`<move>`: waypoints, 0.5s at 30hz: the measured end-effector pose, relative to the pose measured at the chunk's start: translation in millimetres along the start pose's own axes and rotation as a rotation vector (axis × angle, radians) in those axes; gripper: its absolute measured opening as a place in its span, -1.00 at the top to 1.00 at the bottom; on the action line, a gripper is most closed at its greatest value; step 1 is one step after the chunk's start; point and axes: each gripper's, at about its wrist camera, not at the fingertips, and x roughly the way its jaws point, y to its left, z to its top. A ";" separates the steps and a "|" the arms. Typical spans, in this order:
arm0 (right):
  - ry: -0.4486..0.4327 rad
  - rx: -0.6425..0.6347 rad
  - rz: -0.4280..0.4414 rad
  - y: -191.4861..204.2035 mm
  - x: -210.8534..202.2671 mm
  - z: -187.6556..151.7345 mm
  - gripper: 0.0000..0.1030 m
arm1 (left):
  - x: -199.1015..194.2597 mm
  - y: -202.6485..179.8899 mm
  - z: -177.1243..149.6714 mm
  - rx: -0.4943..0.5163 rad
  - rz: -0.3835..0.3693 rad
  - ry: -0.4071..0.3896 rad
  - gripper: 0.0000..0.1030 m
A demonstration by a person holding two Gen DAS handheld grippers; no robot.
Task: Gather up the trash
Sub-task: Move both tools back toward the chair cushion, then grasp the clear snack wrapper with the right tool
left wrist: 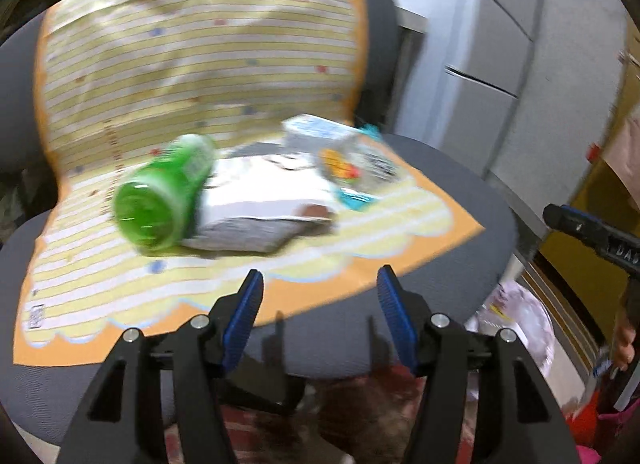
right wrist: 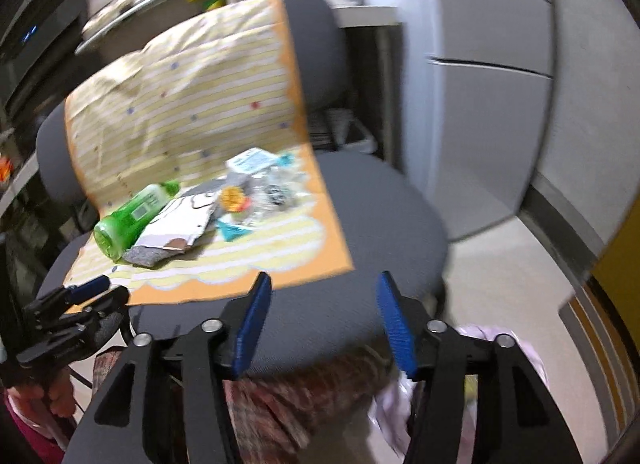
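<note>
Trash (left wrist: 264, 200) is shown heaped on a striped sheet (left wrist: 200, 64) draped over a chair (left wrist: 460, 200): a green bottle (left wrist: 164, 196) on its side, a torn white wrapper (left wrist: 260, 208) touching it, a small carton (left wrist: 316, 132) and clear plastic (left wrist: 360, 170) behind. All of it is judged light; the bottle is judged smooth, likely to roll and best taken across its body, and the wrapper soft, to be pinched at an edge. No writing is legible on it. The left tool (left wrist: 320, 318) and right tool (right wrist: 322, 320) are held wide open and empty, short of the heap.
</note>
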 end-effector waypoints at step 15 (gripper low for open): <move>0.100 -0.085 0.142 11.7 171.8 96.6 -0.11 | 51.6 42.7 64.0 -0.042 0.104 -0.001 -0.12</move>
